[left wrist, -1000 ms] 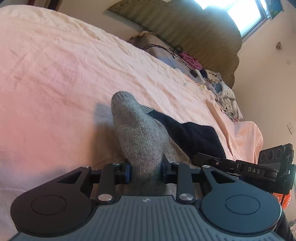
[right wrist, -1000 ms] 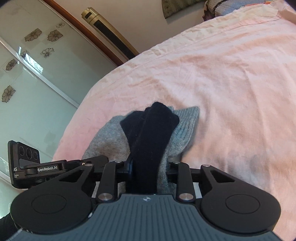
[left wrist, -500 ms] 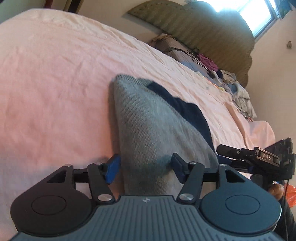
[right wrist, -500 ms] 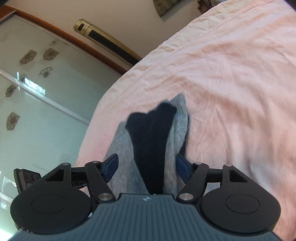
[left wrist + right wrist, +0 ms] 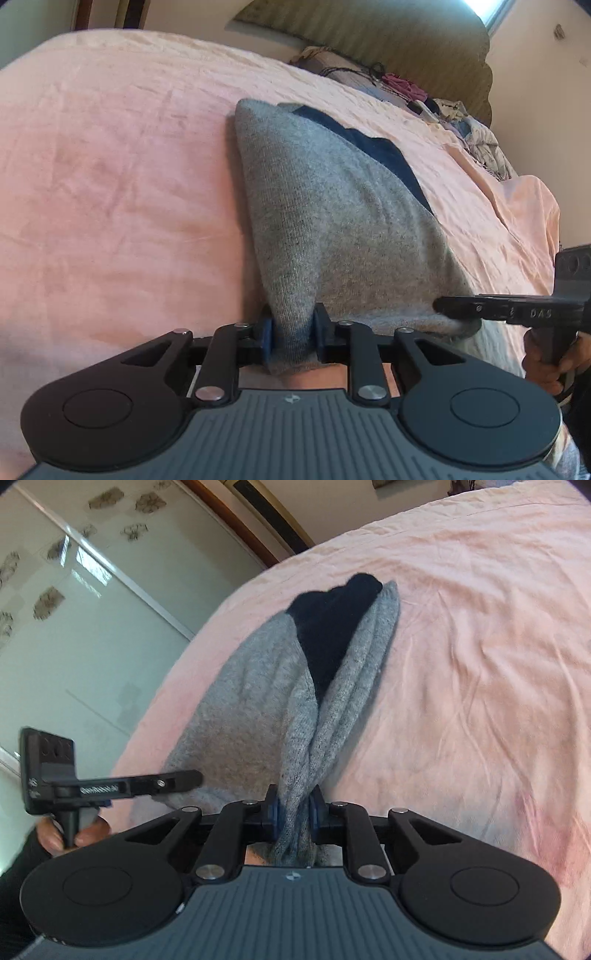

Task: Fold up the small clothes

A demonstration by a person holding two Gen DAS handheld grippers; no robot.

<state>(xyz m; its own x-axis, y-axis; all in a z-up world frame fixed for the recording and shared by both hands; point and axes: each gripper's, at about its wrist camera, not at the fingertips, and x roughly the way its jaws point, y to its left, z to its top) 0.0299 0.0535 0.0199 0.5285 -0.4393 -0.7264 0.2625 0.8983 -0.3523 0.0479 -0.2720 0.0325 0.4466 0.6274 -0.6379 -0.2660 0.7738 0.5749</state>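
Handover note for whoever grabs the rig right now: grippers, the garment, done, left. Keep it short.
Left gripper: jaws closing, pads already pinching the near left edge of the grey knit garment.
Right gripper: jaws closing, pads pinching a bunched grey fold at the near right edge.
Garment: lies on the pink bedsheet, far end resting on the bed, dark navy part showing at the far side.
Done: both near corners gripped.
Left: probably lift the near edge and carry it over to the far end, then flatten. No finished fold visible yet.
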